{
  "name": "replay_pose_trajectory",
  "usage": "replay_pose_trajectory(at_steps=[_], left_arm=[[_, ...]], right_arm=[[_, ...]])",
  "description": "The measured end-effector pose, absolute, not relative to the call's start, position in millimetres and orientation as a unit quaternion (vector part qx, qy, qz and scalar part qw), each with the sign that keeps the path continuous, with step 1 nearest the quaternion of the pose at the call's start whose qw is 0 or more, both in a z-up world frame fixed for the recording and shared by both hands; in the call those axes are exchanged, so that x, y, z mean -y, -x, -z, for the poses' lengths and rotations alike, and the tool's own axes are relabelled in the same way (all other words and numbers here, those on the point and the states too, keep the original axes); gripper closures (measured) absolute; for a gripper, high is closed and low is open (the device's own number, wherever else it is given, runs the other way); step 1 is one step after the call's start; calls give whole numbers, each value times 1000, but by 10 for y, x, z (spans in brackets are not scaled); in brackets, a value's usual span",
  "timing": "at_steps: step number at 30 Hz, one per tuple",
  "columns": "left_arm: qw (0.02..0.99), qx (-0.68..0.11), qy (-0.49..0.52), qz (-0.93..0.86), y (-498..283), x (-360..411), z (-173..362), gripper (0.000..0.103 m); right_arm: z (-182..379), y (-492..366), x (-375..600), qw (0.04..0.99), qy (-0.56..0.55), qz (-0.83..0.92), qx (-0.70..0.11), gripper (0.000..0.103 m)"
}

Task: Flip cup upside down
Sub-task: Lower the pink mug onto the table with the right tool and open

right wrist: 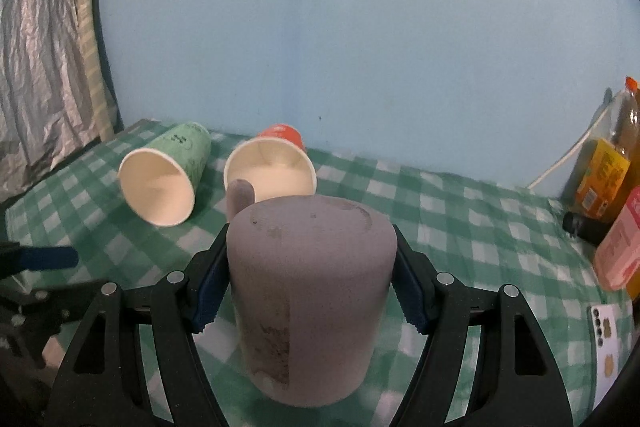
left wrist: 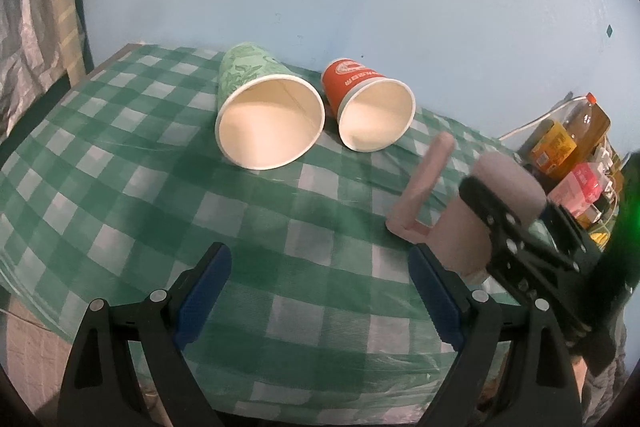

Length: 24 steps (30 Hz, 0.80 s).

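Observation:
A pink-grey mug (right wrist: 310, 299) with a handle stands bottom-up between the pads of my right gripper (right wrist: 308, 279), which is shut on its sides; its base faces up. It also shows in the left wrist view (left wrist: 476, 211), held by the right gripper (left wrist: 516, 227). I cannot tell whether its rim touches the cloth. My left gripper (left wrist: 320, 295) is open and empty over the green checked tablecloth (left wrist: 160, 211). A green paper cup (left wrist: 264, 111) and an orange paper cup (left wrist: 372, 107) lie on their sides, mouths toward me.
The table stands against a light blue wall (right wrist: 360, 47). At the right are a bottle with an orange cap (right wrist: 628, 131), a yellow package (right wrist: 600, 179), a pink carton (right wrist: 620, 247) and a phone (right wrist: 608, 339). A curtain (right wrist: 40, 67) hangs at left.

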<state>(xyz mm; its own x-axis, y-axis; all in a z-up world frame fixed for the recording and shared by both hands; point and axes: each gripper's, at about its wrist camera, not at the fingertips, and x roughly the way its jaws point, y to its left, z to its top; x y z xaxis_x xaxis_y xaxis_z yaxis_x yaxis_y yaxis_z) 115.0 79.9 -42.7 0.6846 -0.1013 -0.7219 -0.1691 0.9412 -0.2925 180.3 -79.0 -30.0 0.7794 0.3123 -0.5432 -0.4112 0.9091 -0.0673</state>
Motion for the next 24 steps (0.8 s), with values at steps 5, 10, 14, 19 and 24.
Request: replay_pose_trajectory(at_steps=[5,10,14,19,24], left_arm=[[906,-389,163,-23,-1102,-758,398,12],[915,-376,148,-24,-1037,-695,333,12],[925,-353,139,-28,-915,-660,240,12],[940,-315,126,-31,-699,-572,51,6],[954,-275,117,-24,-480,-479,-143,5]], right_arm=[[391,-1738,892,937,74,-195,-281,30],[379,-1721,895,935,75,-199,-285,30],[258,-1627,955,940,67,-195,-273,28],[53,-1395,1044,946,57,-196,-250,20],[-150,-1160,1130,951,48,-195,-234,19]])
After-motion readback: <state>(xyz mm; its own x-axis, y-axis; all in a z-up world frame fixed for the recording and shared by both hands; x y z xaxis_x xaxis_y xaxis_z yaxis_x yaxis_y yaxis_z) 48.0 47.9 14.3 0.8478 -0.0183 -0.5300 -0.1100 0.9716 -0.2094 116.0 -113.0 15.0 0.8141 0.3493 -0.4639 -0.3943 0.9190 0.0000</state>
